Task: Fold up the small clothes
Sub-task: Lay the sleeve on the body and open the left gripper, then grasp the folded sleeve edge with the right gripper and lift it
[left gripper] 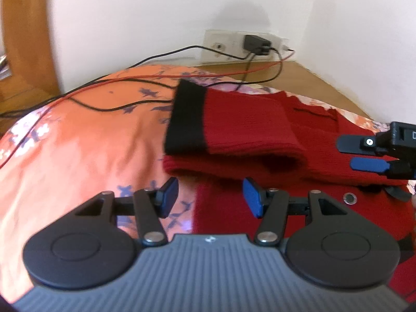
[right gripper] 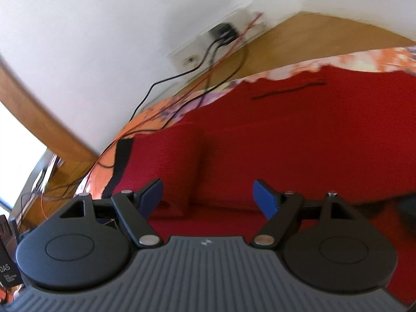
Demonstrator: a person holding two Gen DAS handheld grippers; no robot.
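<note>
The red knitted sweater with a black ribbed cuff (left gripper: 260,135) lies on the orange flowered cloth (left gripper: 78,143) that covers the desk, near the wall with the white socket strip (left gripper: 241,45). One sleeve (left gripper: 228,127) is already laid across the body, its black cuff (left gripper: 186,119) pointing to the left.

The left gripper (left gripper: 210,197) hovers just before the lower folded edge, its blue pads spread and holding nothing. The right gripper (right gripper: 208,197) is also spread and empty, low over the red knit; in the left view its fingers are at the right edge.

I judge that the next fold needs both grippers to take the hem at two points equally far from the middle. They should pinch only the knit, not the cloth under it, and lift together so the sleeve does not slide. The thin black and red cables (left gripper: 104,96) lie close behind and must not be caught.
</note>
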